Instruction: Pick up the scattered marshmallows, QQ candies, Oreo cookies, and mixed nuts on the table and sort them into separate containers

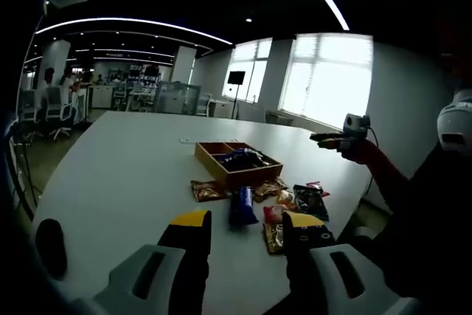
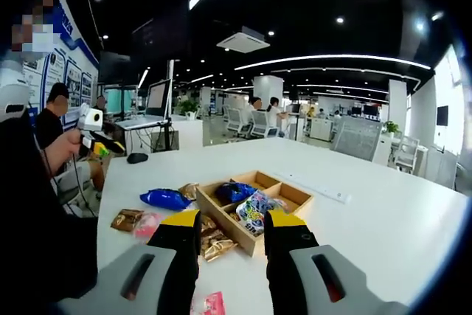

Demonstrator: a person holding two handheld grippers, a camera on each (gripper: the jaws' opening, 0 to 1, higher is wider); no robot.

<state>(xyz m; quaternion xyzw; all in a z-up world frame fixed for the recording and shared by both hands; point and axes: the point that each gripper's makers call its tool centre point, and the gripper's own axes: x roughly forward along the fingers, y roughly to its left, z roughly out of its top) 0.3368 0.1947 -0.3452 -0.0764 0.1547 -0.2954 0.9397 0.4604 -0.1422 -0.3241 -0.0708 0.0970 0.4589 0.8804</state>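
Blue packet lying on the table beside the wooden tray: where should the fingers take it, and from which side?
Grip the blue packet across its narrow middle, coming from above. It lies flat and puffy on the white table, clear of the wooden tray, so its long sides look open.

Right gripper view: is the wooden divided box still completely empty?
No. The wooden divided box already holds a dark blue packet in one compartment and a white printed packet in another.

left gripper (image 1: pixel 247 225) jaws parted, right gripper (image 2: pixel 232 224) jaws parted, both empty
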